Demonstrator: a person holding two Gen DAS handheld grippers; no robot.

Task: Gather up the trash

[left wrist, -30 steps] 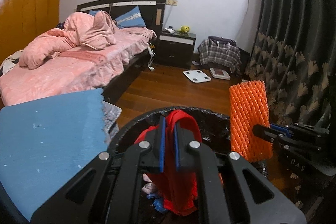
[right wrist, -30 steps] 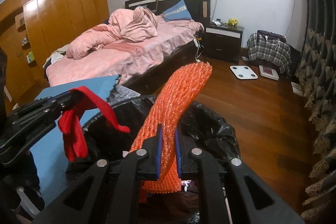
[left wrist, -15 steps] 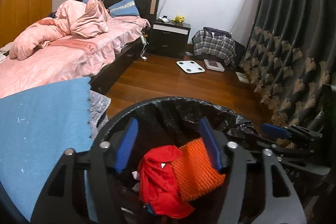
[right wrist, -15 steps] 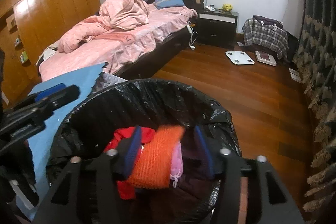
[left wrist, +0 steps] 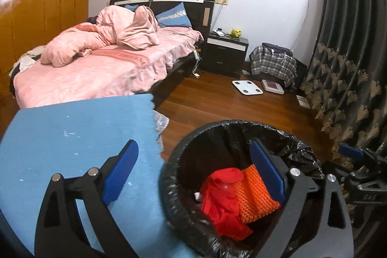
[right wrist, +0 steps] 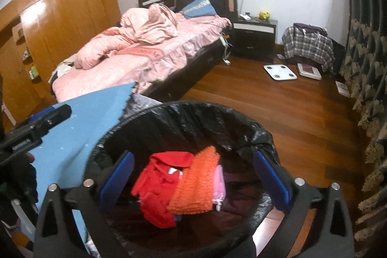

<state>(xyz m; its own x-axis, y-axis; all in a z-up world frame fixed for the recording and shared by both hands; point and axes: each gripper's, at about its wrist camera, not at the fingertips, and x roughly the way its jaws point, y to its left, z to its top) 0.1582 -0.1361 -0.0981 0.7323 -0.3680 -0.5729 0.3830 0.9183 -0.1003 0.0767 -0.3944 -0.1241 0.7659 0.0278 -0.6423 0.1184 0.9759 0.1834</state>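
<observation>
A bin lined with a black bag (left wrist: 237, 127) (right wrist: 217, 113) stands on the wood floor. Inside lie a red cloth (left wrist: 222, 200) (right wrist: 159, 178) and an orange foam net (left wrist: 256, 190) (right wrist: 196, 185), side by side on other trash. My left gripper (left wrist: 193, 173) is open and empty, above the bin's left rim and the blue mat. My right gripper (right wrist: 193, 178) is open and empty, right over the bin's mouth. The right gripper shows at the right edge of the left wrist view (left wrist: 358, 161); the left gripper shows at the left edge of the right wrist view (right wrist: 38, 125).
A blue mat (left wrist: 67, 146) (right wrist: 79, 127) lies left of the bin. A bed with pink bedding (left wrist: 101, 64) stands behind it. A nightstand (left wrist: 227, 52), plaid bag (left wrist: 273, 62) and white scale (left wrist: 246, 87) are at the far wall. Dark curtains (left wrist: 350, 64) hang on the right.
Both grippers opened and let go: the red cloth and the orange foam net dropped into the bin. My left gripper then shifted left, partly over the blue mat.
</observation>
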